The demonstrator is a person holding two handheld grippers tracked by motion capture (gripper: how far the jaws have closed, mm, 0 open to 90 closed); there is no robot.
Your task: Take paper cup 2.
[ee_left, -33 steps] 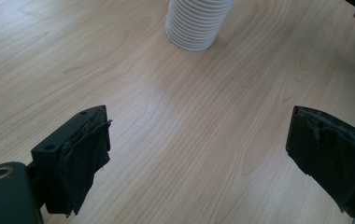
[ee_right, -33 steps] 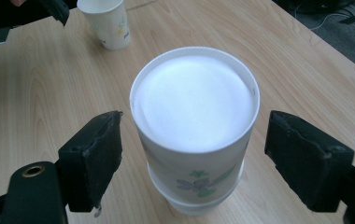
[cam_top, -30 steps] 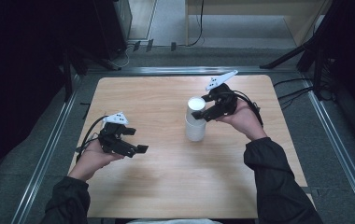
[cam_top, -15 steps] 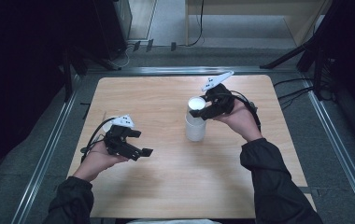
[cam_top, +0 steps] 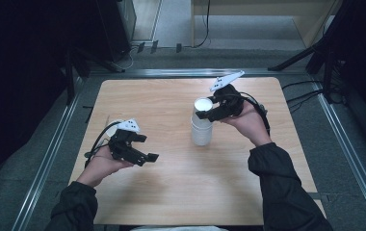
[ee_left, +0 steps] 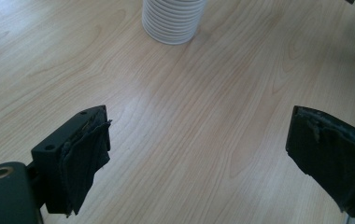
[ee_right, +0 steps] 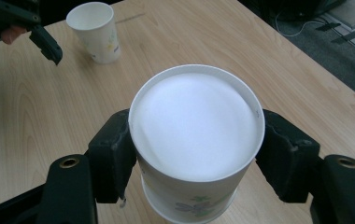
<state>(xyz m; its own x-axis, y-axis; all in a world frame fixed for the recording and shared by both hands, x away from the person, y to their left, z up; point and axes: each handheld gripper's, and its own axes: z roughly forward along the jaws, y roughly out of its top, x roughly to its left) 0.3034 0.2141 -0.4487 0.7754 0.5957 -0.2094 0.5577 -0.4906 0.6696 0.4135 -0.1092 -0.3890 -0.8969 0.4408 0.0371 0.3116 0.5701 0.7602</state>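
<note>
Clamping the top cup of one stack, right gripper just closed; left gripper agape; perhaps one lone cup

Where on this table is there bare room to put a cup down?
The near strip of the table between the two forearms is bare, as is the far left corner. It is crowded around the cup stack, gripped by the right gripper, and by the single cup beside the left gripper.

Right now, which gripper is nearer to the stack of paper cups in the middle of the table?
Right. The right gripper has just closed its jaws on the top cup of the stack of paper cups. The left gripper stands open, well off to the stack's left, over bare table.
</note>
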